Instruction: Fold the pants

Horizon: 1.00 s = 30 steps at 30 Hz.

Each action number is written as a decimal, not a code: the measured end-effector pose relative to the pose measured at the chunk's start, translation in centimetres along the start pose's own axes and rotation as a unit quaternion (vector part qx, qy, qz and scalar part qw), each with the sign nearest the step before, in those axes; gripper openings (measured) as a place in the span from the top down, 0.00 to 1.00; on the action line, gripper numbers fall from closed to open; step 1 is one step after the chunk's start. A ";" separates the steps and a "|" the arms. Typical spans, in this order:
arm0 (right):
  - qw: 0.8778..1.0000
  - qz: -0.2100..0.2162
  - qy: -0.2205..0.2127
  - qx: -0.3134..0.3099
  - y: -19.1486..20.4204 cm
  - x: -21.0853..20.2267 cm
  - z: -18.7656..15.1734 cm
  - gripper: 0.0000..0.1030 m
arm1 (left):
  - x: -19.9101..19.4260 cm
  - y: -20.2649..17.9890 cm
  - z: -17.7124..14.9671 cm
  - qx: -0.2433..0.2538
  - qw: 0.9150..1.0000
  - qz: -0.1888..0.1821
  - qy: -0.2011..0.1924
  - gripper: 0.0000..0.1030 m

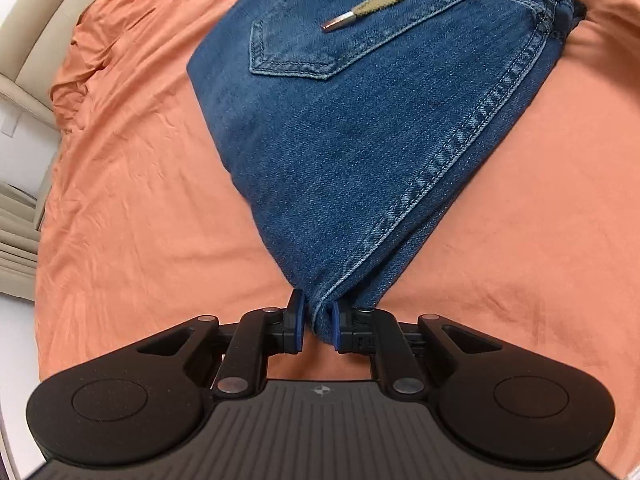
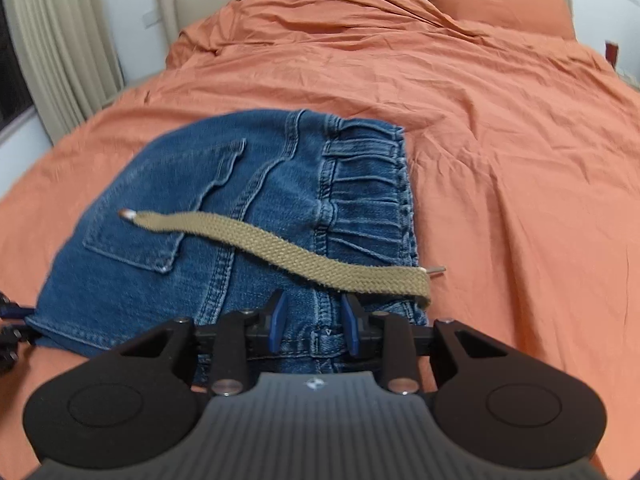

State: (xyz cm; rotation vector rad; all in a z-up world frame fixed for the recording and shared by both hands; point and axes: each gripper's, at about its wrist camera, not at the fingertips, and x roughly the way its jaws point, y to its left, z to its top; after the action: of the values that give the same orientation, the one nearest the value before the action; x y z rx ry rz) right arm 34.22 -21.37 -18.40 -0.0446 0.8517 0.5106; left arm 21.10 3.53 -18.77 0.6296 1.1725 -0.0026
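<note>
Pants (image 1: 360, 128), folded small, are seen lying on the orange bed (image 1: 132, 184). One corner is clamped by the left gripper (image 1: 319, 326), the waistband by the right gripper (image 2: 314, 326); a level carry-over probably comes next.

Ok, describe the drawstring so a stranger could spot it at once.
On the orange bedspread lie folded blue jeans. Across their back pocket, from the gathered waistband, runs the drawstring. It is the only khaki thing there: a flat woven band with metal tips.
</note>
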 end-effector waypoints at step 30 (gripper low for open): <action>0.925 0.151 -0.014 0.349 -11.7 -2.1 0.5 0.25 | -1.9 11.6 2.8 -0.329 0.925 -0.157 -0.105 0.37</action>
State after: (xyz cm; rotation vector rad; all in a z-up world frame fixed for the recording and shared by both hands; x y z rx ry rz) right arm 38.64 -32.38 -18.45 0.7592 0.9781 0.4673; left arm 26.43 11.26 -11.16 -0.1542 0.9724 0.0489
